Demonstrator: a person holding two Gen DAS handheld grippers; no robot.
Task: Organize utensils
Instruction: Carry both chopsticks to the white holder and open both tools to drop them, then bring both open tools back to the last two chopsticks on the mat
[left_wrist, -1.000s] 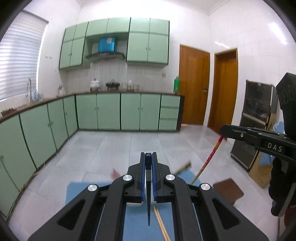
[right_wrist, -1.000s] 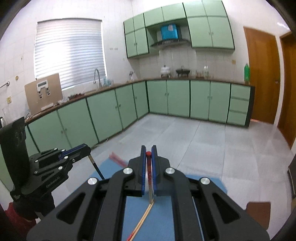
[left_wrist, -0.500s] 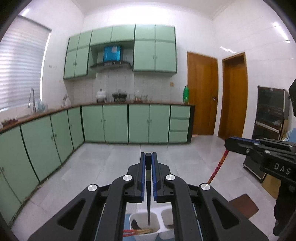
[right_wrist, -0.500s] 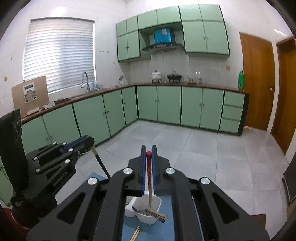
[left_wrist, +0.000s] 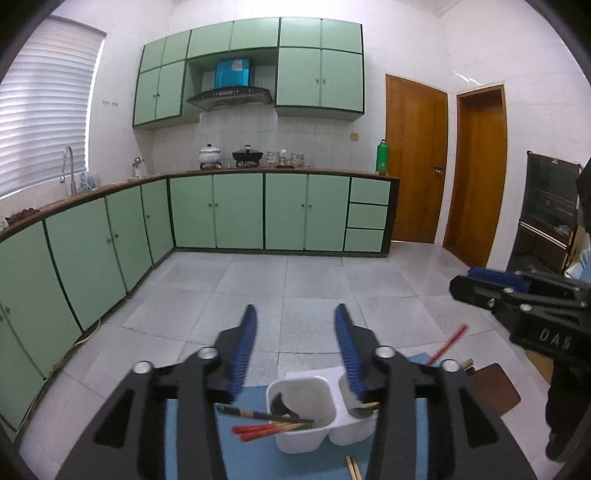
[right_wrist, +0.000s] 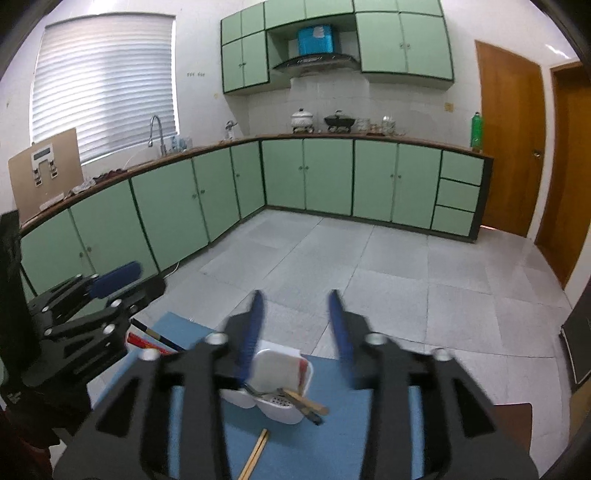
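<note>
A white two-compartment utensil holder (left_wrist: 325, 424) stands on a blue mat (left_wrist: 255, 458); it also shows in the right wrist view (right_wrist: 280, 410). Its left compartment holds red chopsticks (left_wrist: 262, 430), a dark chopstick (left_wrist: 258, 412) and a dark utensil. Both lie tilted over its rim. My left gripper (left_wrist: 295, 332) is open and empty above the holder. My right gripper (right_wrist: 297, 314) is open and empty above it too. A red chopstick (left_wrist: 448, 343) is in the air below the right gripper's body. Bamboo chopsticks (right_wrist: 255, 456) lie on the mat.
Green kitchen cabinets (left_wrist: 258, 210) run along the left and far walls. Two wooden doors (left_wrist: 417, 158) are at the right. A dark cabinet (left_wrist: 546, 221) stands at far right. A brown board (left_wrist: 491, 391) lies right of the mat. The floor is grey tile.
Both grippers have opened and let go of their chopsticks. The dark chopstick now lies in the holder; the red one is falling. Both cameras tilted up earlier, bringing the holder into view.
</note>
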